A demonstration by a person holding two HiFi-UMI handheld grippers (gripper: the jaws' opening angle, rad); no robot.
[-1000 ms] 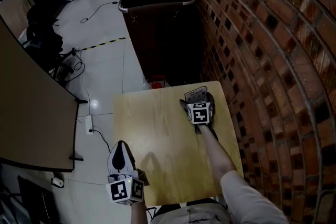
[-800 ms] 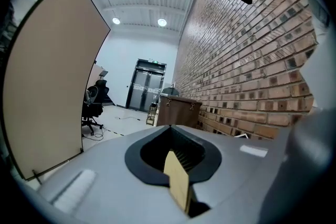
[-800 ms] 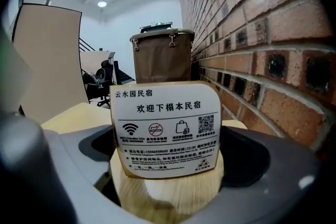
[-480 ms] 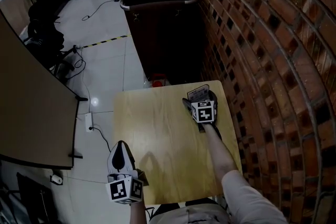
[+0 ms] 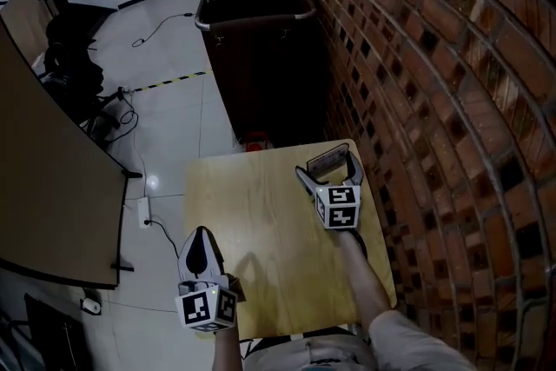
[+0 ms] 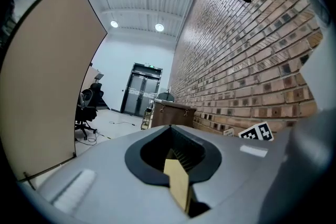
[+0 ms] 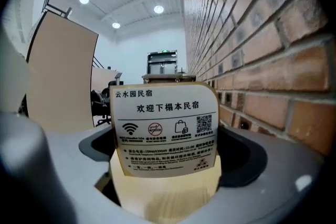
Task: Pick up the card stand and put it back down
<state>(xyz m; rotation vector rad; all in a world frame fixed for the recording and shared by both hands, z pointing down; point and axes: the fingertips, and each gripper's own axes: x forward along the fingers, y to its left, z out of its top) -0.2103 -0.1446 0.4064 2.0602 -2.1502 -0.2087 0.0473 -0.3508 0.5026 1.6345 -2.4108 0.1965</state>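
The card stand [image 5: 328,158] is a printed sign on a light wooden base. It stays at the far right of the wooden table [image 5: 252,213], near the brick wall. My right gripper [image 5: 325,163] has one jaw on each side of the stand and is shut on it. In the right gripper view the card stand [image 7: 164,131] fills the gap of the right gripper [image 7: 164,178], with its print facing the camera. My left gripper [image 5: 201,242] hovers at the table's front left edge, shut and empty. In its own view the left gripper [image 6: 177,168] shows its jaws meeting.
A dark cart [image 5: 261,39] stands beyond the table against the brick wall [image 5: 434,100]. A tan partition panel [image 5: 43,187] runs along the left. Office chairs [image 5: 69,39] and floor cables lie at the far left. A power strip [image 5: 146,208] sits on the floor by the table.
The right gripper's marker cube looks larger and sits slightly nearer me, and the card stand stays between its jaws. The left gripper has held still.
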